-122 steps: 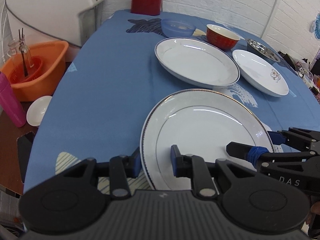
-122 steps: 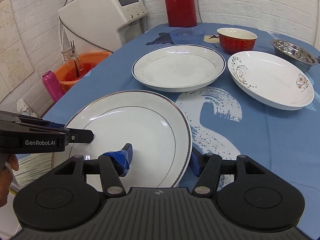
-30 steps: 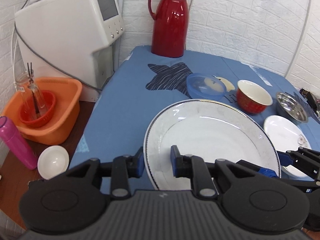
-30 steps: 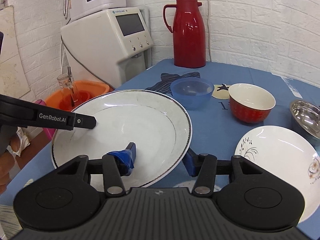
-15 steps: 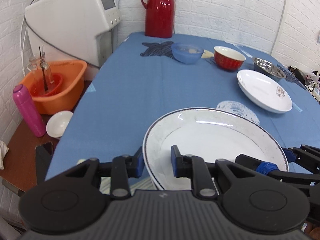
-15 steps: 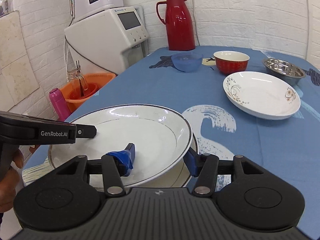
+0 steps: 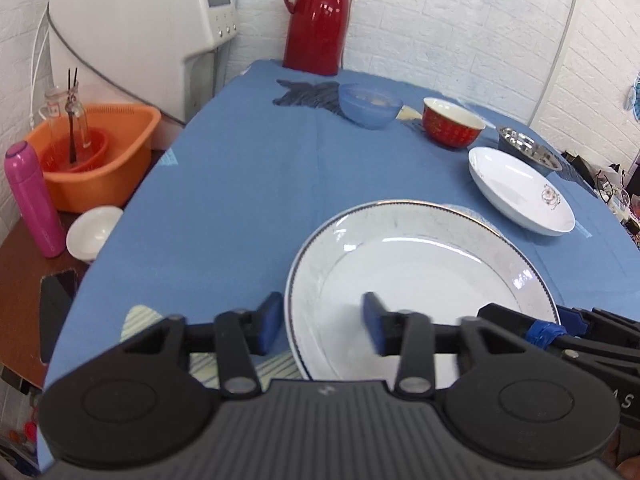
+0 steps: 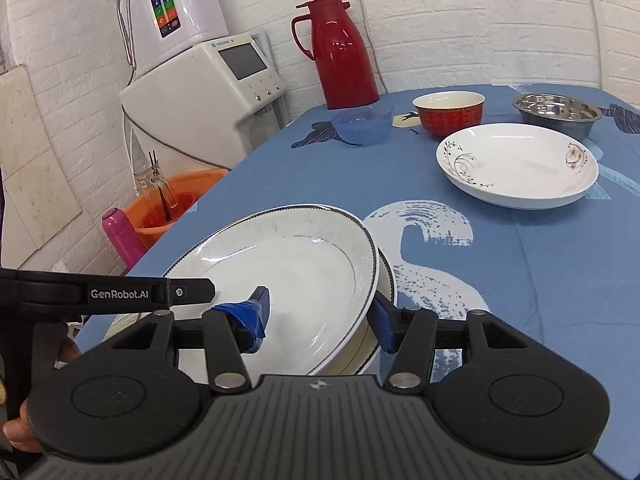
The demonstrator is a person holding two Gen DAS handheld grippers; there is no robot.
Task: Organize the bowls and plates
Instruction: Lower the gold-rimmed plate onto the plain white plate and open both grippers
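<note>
A white deep plate (image 7: 420, 280) (image 8: 288, 264) with a dark beaded rim rests slightly tilted on a larger flat plate (image 8: 386, 280) at the near end of the blue table. My left gripper (image 7: 320, 322) stands open astride the deep plate's left rim. My right gripper (image 8: 318, 316) is shut on its right side, the taped finger in the well and the other under the rim. Farther back lie a floral plate (image 7: 520, 192) (image 8: 516, 164), a red bowl (image 7: 452, 126) (image 8: 448, 114), a blue bowl (image 7: 370, 110) (image 8: 362, 124) and a steel bowl (image 7: 528, 152) (image 8: 558, 110).
A red thermos (image 7: 316, 20) (image 8: 344, 52) stands at the table's far end beside a white machine (image 7: 140, 32). Left of the table, lower down, are an orange basin (image 7: 96, 152), a pink bottle (image 7: 34, 200) and a small white bowl (image 7: 94, 232).
Both grippers carried the deep plate from the far spot back and set it on the flat plate. The left gripper's fingers have now spread apart off the rim.
</note>
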